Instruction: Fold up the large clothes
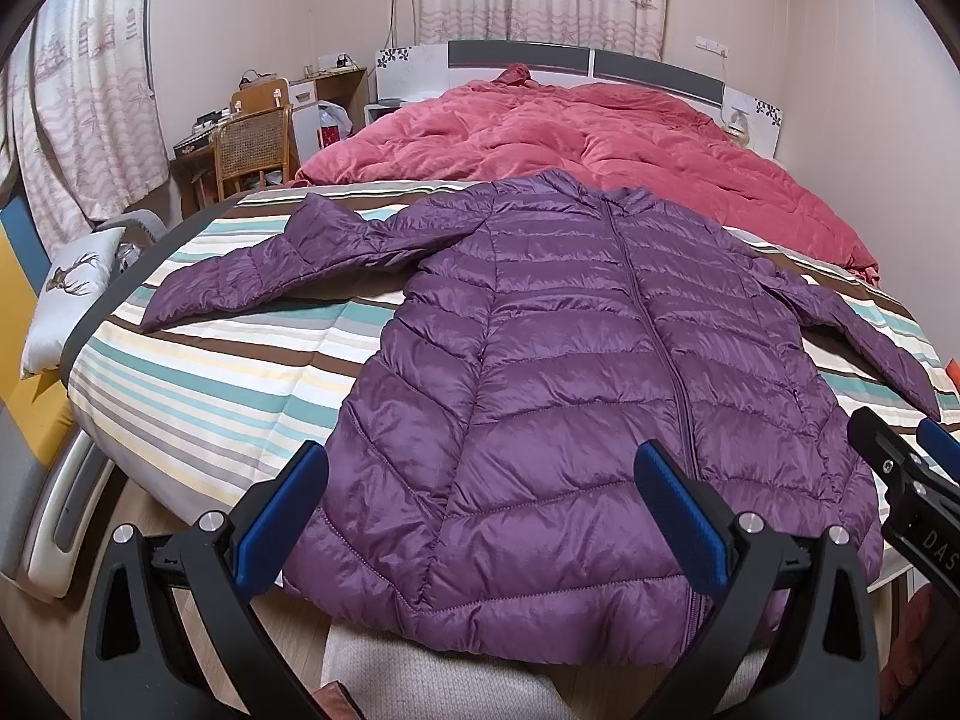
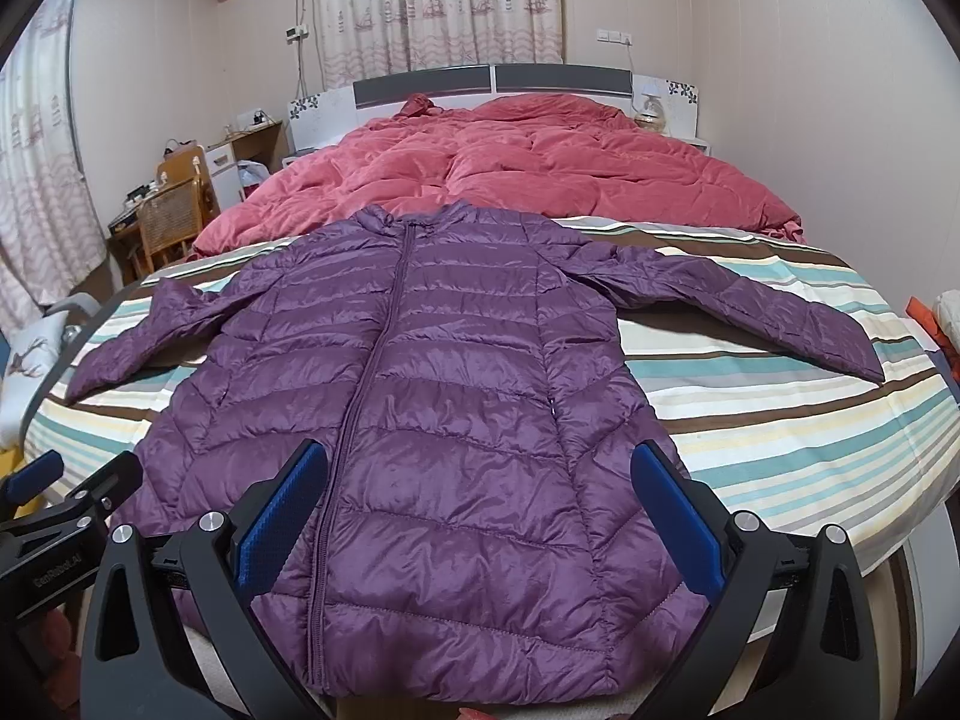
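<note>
A purple quilted puffer jacket (image 1: 564, 360) (image 2: 432, 396) lies flat, zipped, front up, on the striped bedsheet (image 1: 198, 384) (image 2: 780, 420), hem at the near bed edge and both sleeves spread outward. My left gripper (image 1: 483, 510) hovers open above the hem's left half, holding nothing. My right gripper (image 2: 480, 510) hovers open above the hem's right half, equally empty. The right gripper (image 1: 912, 462) also shows at the right edge of the left wrist view, and the left gripper (image 2: 54, 498) shows at the left edge of the right wrist view.
A rumpled red duvet (image 1: 576, 132) (image 2: 516, 162) covers the far half of the bed up to the headboard (image 1: 540, 57). A wicker chair (image 1: 252, 144) and desk stand at the far left. A deer-print pillow (image 1: 66, 294) lies left of the bed.
</note>
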The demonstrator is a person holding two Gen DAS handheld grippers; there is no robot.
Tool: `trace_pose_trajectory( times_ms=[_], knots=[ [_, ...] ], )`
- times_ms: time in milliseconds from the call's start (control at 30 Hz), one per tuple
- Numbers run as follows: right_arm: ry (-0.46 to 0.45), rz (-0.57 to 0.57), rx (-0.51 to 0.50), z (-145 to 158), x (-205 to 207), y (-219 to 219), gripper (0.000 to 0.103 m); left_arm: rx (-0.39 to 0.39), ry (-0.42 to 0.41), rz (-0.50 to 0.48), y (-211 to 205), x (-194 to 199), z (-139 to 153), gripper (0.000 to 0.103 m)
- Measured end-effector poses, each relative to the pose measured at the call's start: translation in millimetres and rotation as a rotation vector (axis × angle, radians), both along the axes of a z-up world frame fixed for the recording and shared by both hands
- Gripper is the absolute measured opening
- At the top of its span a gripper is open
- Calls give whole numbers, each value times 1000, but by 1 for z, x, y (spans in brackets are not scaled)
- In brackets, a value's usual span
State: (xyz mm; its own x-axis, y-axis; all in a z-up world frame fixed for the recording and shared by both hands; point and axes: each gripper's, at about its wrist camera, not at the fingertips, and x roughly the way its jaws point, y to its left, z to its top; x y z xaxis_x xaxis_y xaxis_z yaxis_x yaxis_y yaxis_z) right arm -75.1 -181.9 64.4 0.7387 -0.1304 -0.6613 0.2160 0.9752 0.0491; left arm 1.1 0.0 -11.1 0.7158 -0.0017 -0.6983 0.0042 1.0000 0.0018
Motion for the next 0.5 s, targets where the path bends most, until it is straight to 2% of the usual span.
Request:
trace_pose_trajectory(
  times_ms=[300,500],
  knots=[
    [-3,-11,19,-3,2,-9,100,0,8,-2,-1,2,0,101],
    [-13,-38,-26,-3,6,-19,100,-25,39,-31,-1,9,-6,101]
  ],
)
